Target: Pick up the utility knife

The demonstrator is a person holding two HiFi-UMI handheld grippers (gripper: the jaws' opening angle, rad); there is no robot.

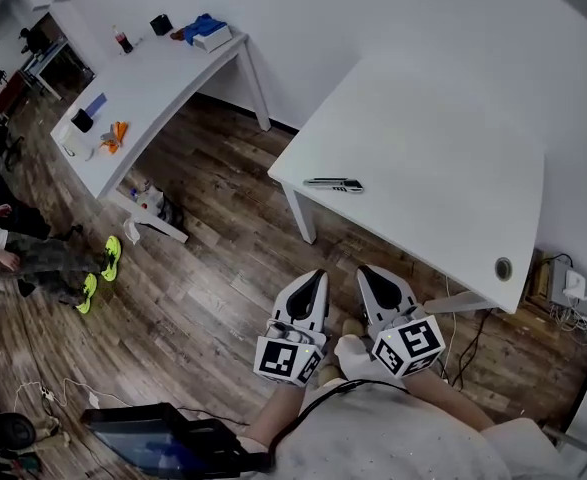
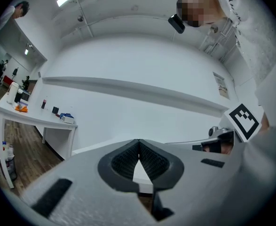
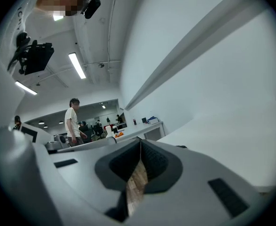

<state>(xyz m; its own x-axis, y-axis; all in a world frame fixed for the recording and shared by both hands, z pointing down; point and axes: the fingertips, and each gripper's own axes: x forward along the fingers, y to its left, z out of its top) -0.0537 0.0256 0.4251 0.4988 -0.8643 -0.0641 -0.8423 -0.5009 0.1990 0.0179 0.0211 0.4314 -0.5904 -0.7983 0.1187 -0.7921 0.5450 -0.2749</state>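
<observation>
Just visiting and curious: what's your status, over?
Left gripper shut, empty. Right gripper shut, empty. Utility knife untouched on white table, ahead. Nothing blocking.

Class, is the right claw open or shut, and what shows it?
Shut. In the right gripper view, the right claw has both tips touching, with nothing between them.

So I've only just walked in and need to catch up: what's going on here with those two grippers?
A person holds a gripper in each hand, side by side in front of the body, over the wooden floor. The left gripper and the right gripper both have their jaws closed together with nothing between them. The utility knife lies untouched near a corner of the white table ahead. Neither gripper has reached it yet.
</observation>
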